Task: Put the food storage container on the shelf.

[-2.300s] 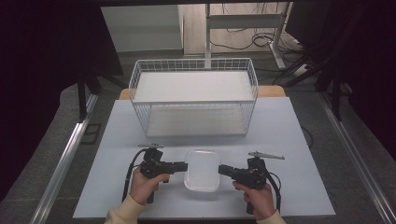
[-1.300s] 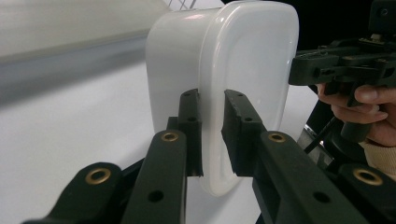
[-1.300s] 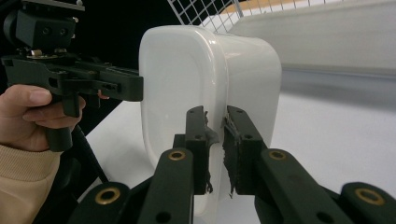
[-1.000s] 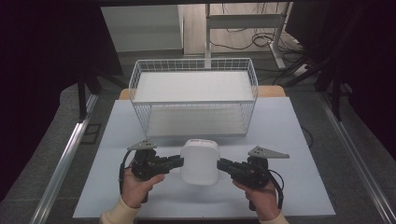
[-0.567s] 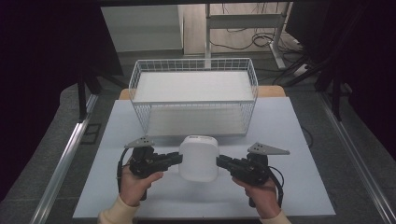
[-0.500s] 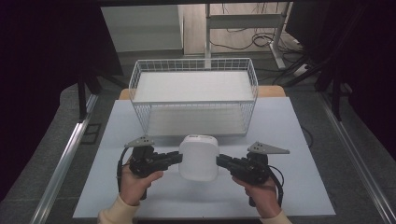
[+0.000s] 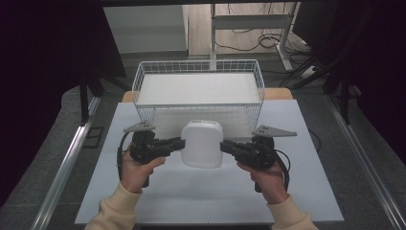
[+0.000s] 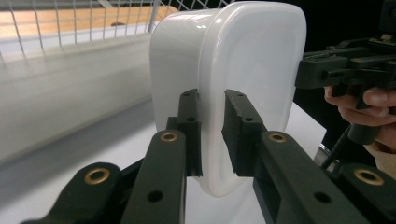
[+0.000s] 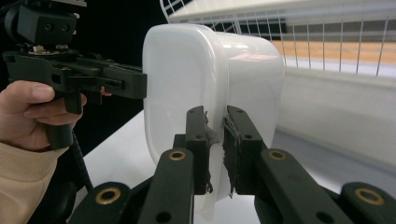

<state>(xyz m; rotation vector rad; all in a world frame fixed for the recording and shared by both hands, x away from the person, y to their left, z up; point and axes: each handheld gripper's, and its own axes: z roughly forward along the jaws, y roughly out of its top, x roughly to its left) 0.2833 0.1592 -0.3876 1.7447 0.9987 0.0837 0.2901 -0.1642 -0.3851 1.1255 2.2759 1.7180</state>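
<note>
A white plastic tub (image 7: pixel 202 143) hangs above the table, tipped on its side, just in front of the wire basket (image 7: pixel 198 72). My left gripper (image 7: pixel 178 143) is shut on the tub's rim at its left side. My right gripper (image 7: pixel 225 146) is shut on the rim at the opposite side. In the left gripper view the rim of the tub (image 8: pixel 247 70) runs between my two black fingers (image 8: pixel 189 126). In the right gripper view the tub (image 9: pixel 187 70) sits the same way, its rim pinched between worn pads (image 9: pixel 233 140).
The white wire basket stands at the back of the white table (image 7: pixel 191 196), lined with a white sheet. A wooden table edge (image 7: pixel 280 93) shows behind it. Metal rails (image 7: pixel 67 163) run along both sides of the table. The other hand's gripper (image 9: pixel 70 70) shows past the tub.
The tub lay flat on the table between both grippers; it has since been lifted, turned onto its side and carried a little toward the basket.
</note>
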